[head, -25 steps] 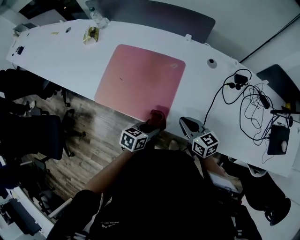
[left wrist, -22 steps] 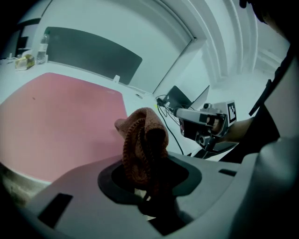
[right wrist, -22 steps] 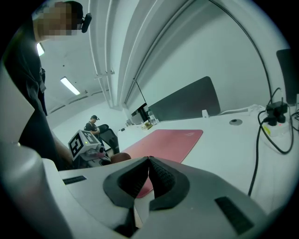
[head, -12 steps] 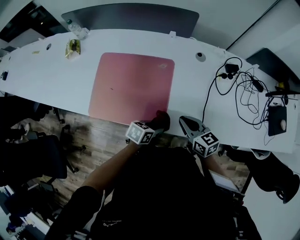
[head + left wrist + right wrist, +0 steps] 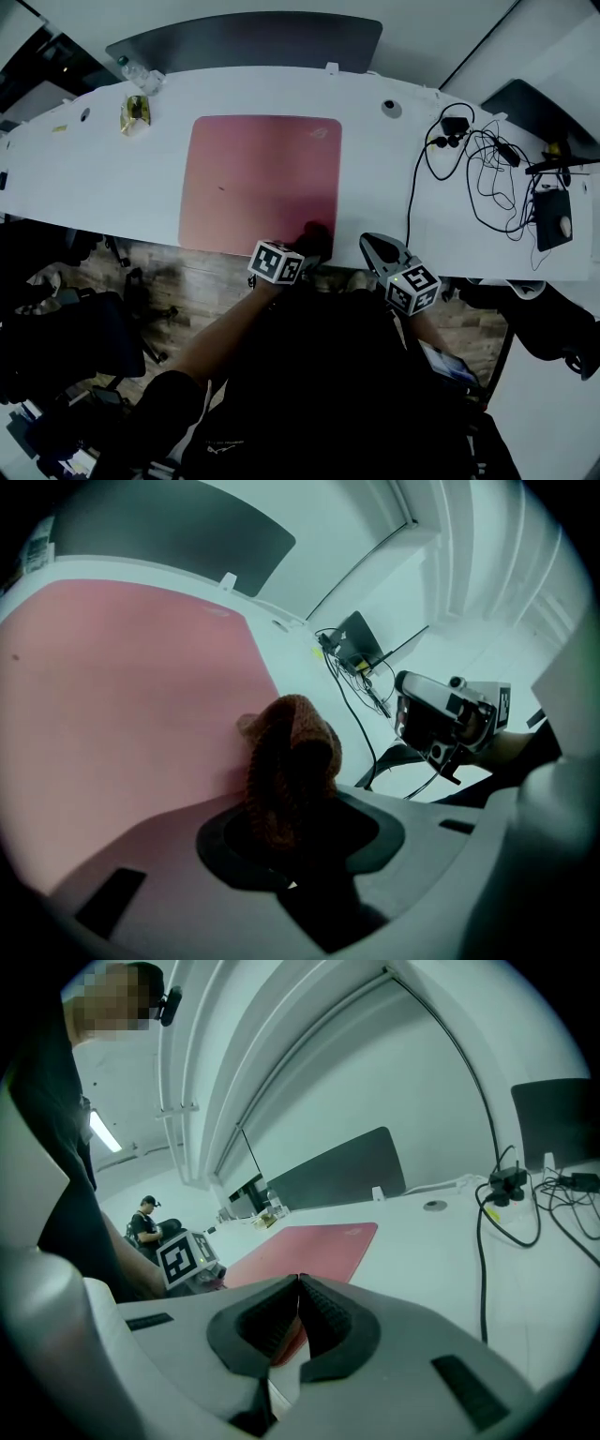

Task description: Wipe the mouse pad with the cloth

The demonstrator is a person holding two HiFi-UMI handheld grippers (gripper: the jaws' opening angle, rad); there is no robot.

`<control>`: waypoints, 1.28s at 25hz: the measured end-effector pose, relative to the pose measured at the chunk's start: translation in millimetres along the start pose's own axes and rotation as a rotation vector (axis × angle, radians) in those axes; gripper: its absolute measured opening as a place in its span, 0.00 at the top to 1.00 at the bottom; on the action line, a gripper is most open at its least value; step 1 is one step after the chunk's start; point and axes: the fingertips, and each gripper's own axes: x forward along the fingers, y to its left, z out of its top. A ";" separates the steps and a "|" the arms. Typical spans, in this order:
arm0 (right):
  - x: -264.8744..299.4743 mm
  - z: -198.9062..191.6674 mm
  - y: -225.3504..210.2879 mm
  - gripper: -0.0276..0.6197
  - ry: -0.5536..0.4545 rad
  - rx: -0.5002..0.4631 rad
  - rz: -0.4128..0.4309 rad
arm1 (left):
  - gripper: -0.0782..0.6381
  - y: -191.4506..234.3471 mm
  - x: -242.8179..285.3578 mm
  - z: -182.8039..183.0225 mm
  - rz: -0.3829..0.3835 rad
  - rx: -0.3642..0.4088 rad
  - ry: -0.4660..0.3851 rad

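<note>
The left gripper [image 5: 292, 841] is clamping one bunched, knitted brown cloth [image 5: 289, 761] at one flat pink mouse pad's [image 5: 258, 178] corner. The right gripper [image 5: 298, 1316] is holding its ribbed jaws together, empty.

Cool, even light comes from a ceiling strip lamp [image 5: 103, 1132]; the white tabletop [image 5: 394, 178] is bright, the floor [image 5: 202, 281] dim. Gripper views warp toward black edges; the cloth [image 5: 286, 761] is shadowed.
</note>
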 end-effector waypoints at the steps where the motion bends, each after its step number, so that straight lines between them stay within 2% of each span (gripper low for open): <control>1: 0.7 1.0 0.7 0.92 -0.004 0.000 -0.005 | 0.70 2.2 -3.0 -0.1 0.004 0.000 0.001; 7: 7.1 1.9 4.5 0.92 -0.012 0.009 -0.011 | 0.70 19.9 -22.1 -3.1 0.031 0.006 0.006; 14: 29.1 3.3 19.0 0.92 -0.005 -0.006 0.033 | 0.70 54.7 -55.5 -16.4 0.109 0.015 -0.020; 25: 45.8 6.4 31.0 0.92 0.024 -0.037 0.080 | 0.70 105.7 -123.3 -26.9 0.223 -0.102 -0.108; 32: 53.8 10.0 38.9 0.92 0.034 -0.060 0.100 | 0.70 155.4 -163.3 -45.2 0.309 -0.123 -0.135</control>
